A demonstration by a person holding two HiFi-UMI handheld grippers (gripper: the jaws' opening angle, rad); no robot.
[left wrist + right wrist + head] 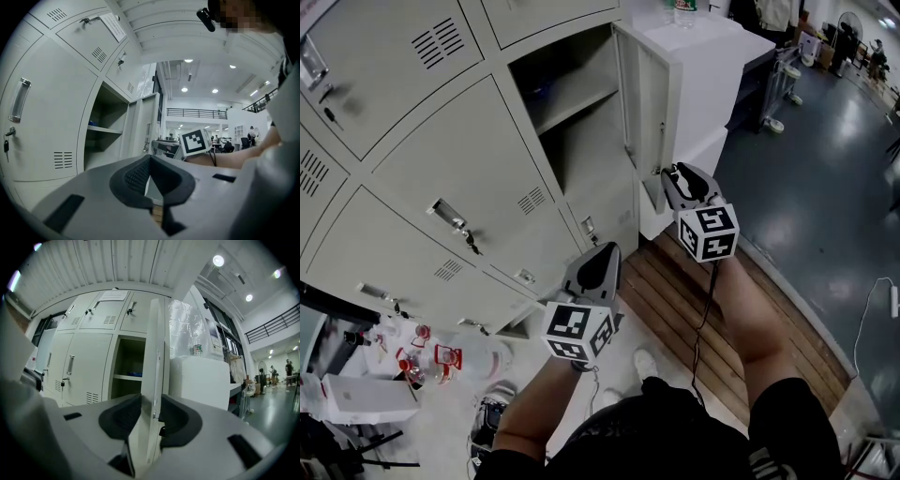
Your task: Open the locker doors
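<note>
From the head view I see a bank of grey sheet-metal lockers (441,159), flat-faced with louvred vents and small bright handles. The door (639,103) at the bank's right end stands open, a thin panel with folded edges, baring a plain metal shelf (572,98). My right gripper (677,174) reaches level to that door's free edge, its marker cube (708,232) behind it. My left gripper (602,253) hangs lower, near the closed doors but off them, above ribbed brown planks (694,309). In the left gripper view, the left gripper (149,161) shows its dark, cross-hatched rubber pads (136,177) drawn together at the tips, with only a sliver of light behind them and nothing between. A curved chrome handle (18,100) sits on a smooth closed door to the left, and the open compartment lies ahead. In the right gripper view, the right gripper (150,411) has the door (153,357) edge-on between its jaws. The textured pads (124,418) sit against both faces of the thin panel, clamped on it low on its free edge. The shelf (127,377) shows left of the door, and a matte white block (201,380) carrying a bottle (198,348) stands to the right.
</note>
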